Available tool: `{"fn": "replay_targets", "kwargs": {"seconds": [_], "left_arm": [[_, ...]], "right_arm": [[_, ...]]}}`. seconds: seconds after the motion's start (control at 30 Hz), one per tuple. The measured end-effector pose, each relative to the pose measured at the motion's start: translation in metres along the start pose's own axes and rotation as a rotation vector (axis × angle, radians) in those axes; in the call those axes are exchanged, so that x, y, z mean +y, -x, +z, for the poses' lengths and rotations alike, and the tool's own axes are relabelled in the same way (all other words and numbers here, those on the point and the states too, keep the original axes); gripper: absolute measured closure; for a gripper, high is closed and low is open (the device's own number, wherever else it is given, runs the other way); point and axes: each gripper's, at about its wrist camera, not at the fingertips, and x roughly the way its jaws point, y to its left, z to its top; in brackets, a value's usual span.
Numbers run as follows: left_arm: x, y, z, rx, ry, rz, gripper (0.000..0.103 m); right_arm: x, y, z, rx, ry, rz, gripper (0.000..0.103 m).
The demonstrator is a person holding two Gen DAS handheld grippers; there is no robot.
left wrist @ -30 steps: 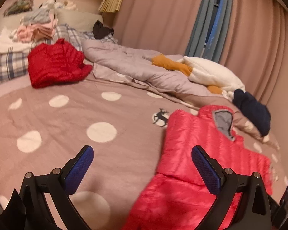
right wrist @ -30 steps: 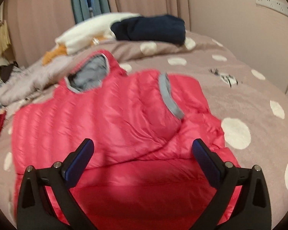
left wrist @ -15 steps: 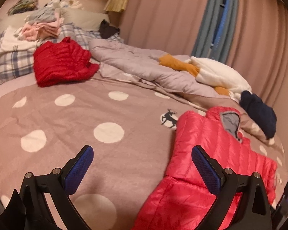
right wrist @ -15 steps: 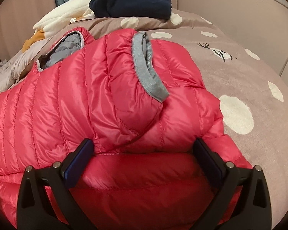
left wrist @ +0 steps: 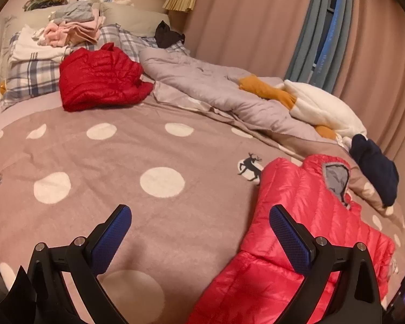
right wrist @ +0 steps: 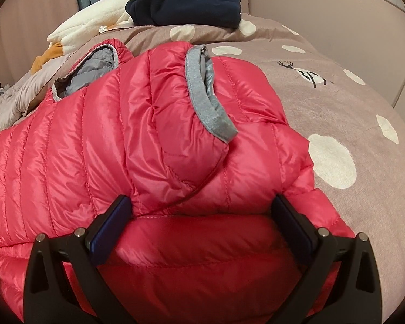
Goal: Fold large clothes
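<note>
Left gripper jaws wide, nothing between them, hanging above the polka-dot bedspread. Pink down jacket lies on the bedspread to the right of the left jaws, its near edge running behind the right blue pad; whether pad and fabric touch, cannot tell. Grey-lined collar opening ahead-right of the jaws. Deer print straight ahead, just beside the jacket's far-left corner.

Right gripper jaws wide, the folded bulk of the pink down jacket sitting between them, puffy fabric pressing against both pads. Not clamped. Sleeve folded across the body, its grey cuff ahead of the jaws, slightly right of centre. Collar ahead-left. Lower jacket panel fills the gap right below the jaws.

Farther ahead of the left jaws: red down jacket bunched up, far left, against the plaid pillow with stacked folded clothes on it. Grey duvet crumpled straight ahead. White-and-mustard fleece far right, navy garment just beyond the jacket collar. Curtains behind.
</note>
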Motion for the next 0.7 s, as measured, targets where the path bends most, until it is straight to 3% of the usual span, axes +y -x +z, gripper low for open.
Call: {"fn": "replay_targets", "kwargs": {"seconds": [0.27,0.47,0.6,0.67,0.7], "left_arm": [[-0.006,0.002,-0.004,-0.017,-0.032,-0.005,0.002],[0.004,0.001,0.002,-0.049,0.017,0.021,0.002],[0.017,-0.012,0.007,-0.030,0.045,0.051,0.002],[0.026,-0.016,0.005,-0.051,0.058,0.042,0.002],[0.028,-0.022,0.007,-0.029,0.065,0.079,0.002]], "right_arm": [[-0.008,0.013,0.006,0.004,-0.021,0.035,0.000],[-0.020,0.069,0.031,-0.148,0.018,0.060,0.000],[-0.009,0.078,0.070,-0.205,0.069,0.111,0.000],[0.016,0.070,0.098,-0.232,0.185,0.145,0.000],[0.037,0.061,0.118,-0.221,0.245,0.153,0.000]]}}
